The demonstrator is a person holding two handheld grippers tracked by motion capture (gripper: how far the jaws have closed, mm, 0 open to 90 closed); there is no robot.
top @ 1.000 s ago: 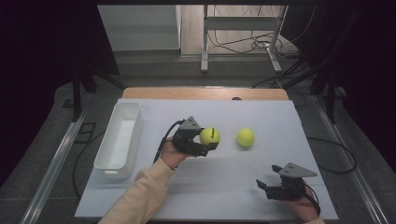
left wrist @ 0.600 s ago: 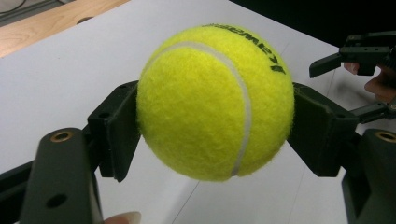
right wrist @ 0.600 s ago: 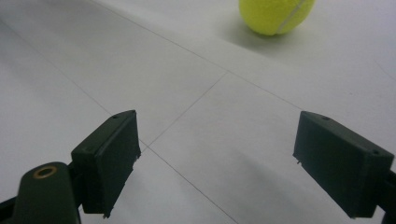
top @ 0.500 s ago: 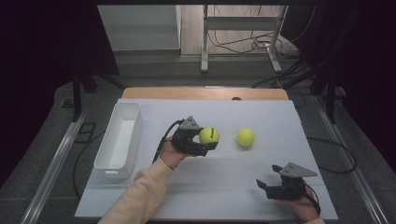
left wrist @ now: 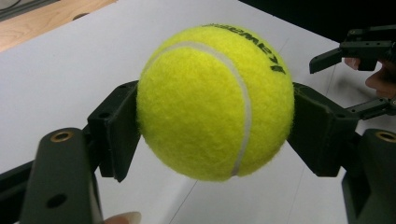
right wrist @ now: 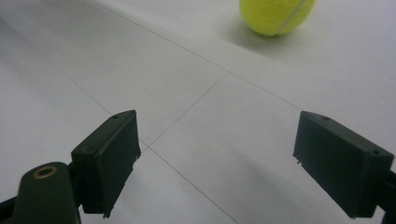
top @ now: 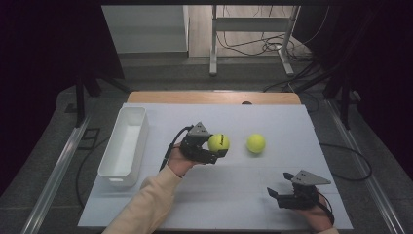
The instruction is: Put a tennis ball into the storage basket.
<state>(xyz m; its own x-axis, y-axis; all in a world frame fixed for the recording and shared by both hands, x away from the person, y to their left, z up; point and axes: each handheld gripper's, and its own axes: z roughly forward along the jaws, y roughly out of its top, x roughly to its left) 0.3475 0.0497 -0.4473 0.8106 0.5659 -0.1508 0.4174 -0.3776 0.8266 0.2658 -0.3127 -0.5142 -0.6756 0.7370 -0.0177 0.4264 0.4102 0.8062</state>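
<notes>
While the left gripper [top: 220,146] clamps one tennis ball [top: 218,143] between its jaws above the middle of the white table [top: 204,204], there's broad bare surface all around it, near and far. Count two balls: the held one and a second tennis ball [top: 255,143] resting just to its right, apart from it. Over by the left edge the white bin [top: 109,168] looks empty, and the right gripper [top: 273,195] sits near the front-right edge, jaws spread wide on nothing.
</notes>
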